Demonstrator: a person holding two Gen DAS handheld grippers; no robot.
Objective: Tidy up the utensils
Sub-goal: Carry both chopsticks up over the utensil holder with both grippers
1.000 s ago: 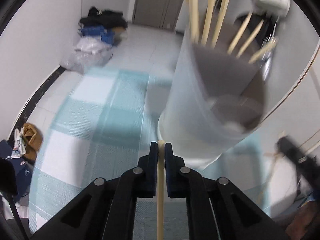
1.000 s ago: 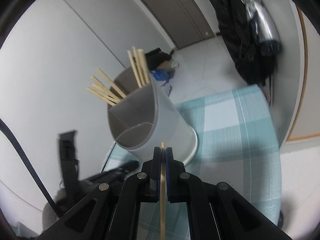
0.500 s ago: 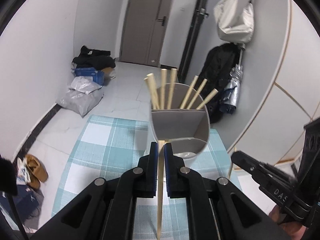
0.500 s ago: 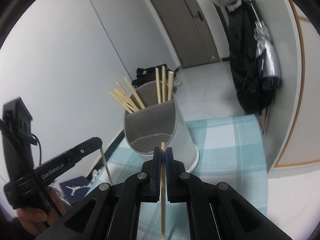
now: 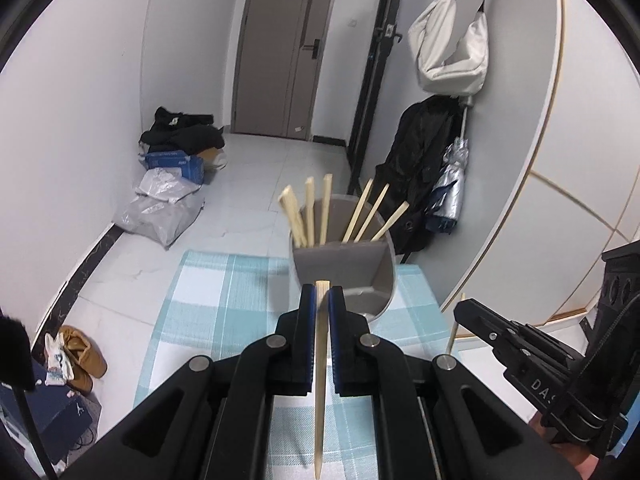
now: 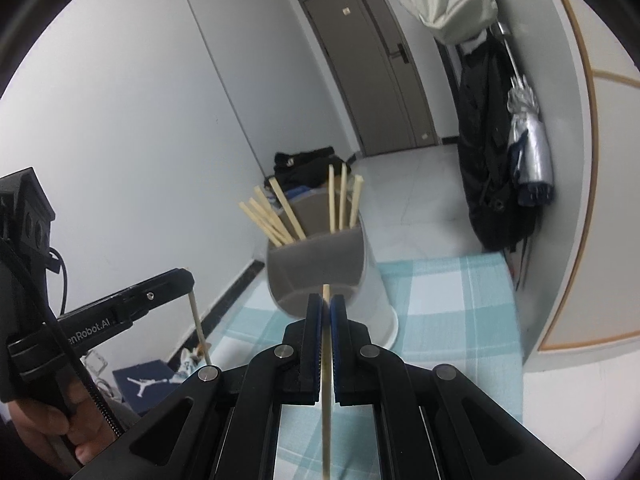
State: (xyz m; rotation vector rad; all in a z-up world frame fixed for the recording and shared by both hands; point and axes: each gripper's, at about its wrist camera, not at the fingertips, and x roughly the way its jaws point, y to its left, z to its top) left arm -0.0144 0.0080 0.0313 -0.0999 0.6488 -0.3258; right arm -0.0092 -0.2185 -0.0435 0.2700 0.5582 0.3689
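Surface: checked cloth [image 5: 224,292] under the holder [image 5: 344,276].
Holder: chopsticks [image 5: 320,216] stood in its far compartments.
My left gripper [image 5: 322,300]: clamped on one chopstick [image 5: 319,380], near the holder.
My right gripper [image 6: 326,312]: clamped on another chopstick [image 6: 327,400], near the holder.

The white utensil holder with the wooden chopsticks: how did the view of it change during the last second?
Both grippers drew up and back: the white divided utensil holder, close and blurred before, now looks smaller and sharp. The left gripper and right gripper stayed shut, each on one wooden chopstick. The holder's chopsticks are unchanged.
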